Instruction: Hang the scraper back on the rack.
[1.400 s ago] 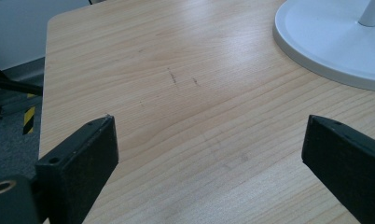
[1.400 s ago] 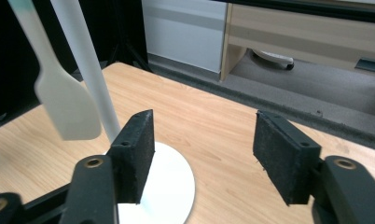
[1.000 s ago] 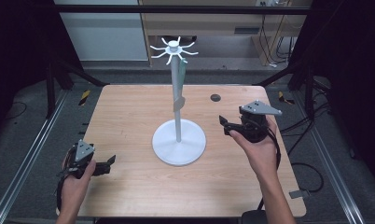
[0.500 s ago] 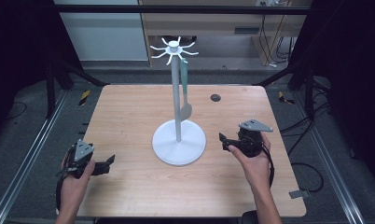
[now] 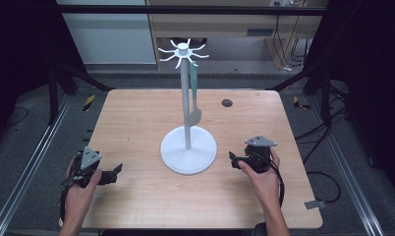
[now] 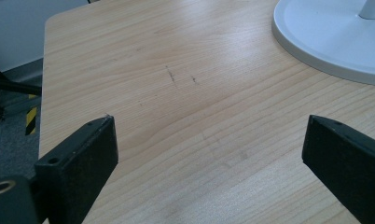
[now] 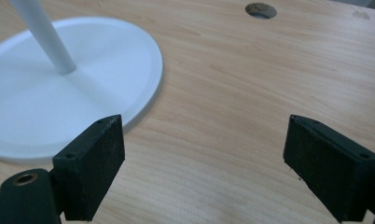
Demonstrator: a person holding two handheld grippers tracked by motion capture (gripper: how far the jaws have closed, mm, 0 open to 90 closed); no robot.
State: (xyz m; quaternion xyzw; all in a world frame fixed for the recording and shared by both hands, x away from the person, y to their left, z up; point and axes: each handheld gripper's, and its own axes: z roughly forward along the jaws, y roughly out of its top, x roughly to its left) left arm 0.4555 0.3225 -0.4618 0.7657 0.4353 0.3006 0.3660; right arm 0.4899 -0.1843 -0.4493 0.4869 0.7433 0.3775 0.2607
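Spatula [image 5: 194,101], pale green, hanging from one hook of the white stand [image 5: 188,147], blade down beside the pole and just above the round base; the hook bears it alone, which suggests the hanging step is done. The stand sits mid-surface [image 5: 136,118], its base broad enough to keep the tall pole upright. Right gripper [image 5: 233,161], low near the surface just beside the base's right edge, fingers [image 7: 90,163] spread wide with nothing between them; its jaws have just been opening. It appears to be drawn clear of the hung utensil. Left gripper [image 5: 118,169], at the near left corner well apart from the stand, fingers [image 6: 78,158] likewise wide open over bare wood, apparently parked. A small dark hole [image 5: 227,103] lies beyond the base.
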